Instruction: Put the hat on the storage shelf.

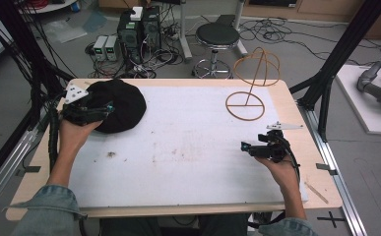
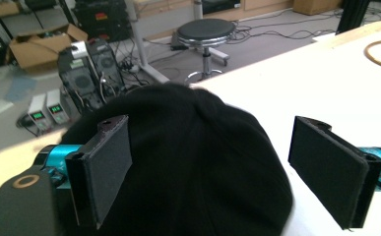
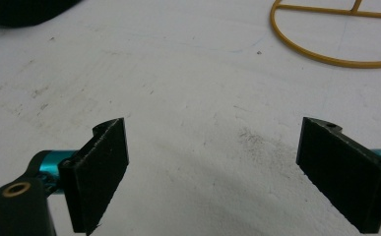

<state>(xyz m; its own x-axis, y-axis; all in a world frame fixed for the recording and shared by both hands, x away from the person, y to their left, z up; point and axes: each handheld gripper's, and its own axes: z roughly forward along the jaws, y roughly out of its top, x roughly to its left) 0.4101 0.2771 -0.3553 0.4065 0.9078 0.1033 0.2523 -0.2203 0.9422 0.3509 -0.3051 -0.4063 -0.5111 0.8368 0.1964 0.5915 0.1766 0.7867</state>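
Observation:
A black knit hat [image 1: 121,104] lies on the white mat at the table's far left. In the left gripper view the hat [image 2: 193,157] bulges up between the two wide-apart jaws. My left gripper [image 1: 104,109] is open at the hat's near-left edge, its jaws spread over the cloth without pinching it. A gold wire hat stand [image 1: 249,81] rises at the far right, its round base [image 3: 335,34] flat on the mat. My right gripper [image 1: 245,147] is open above bare mat at the right, a little nearer than the stand, holding nothing [image 3: 212,172].
The white mat [image 1: 188,147] covers most of the wooden table [image 1: 311,162]. A small wooden stick [image 1: 316,191] lies near the front right corner. Beyond the far edge stand a black stool [image 1: 217,37], computer cases [image 1: 139,29] and loose cables on the floor.

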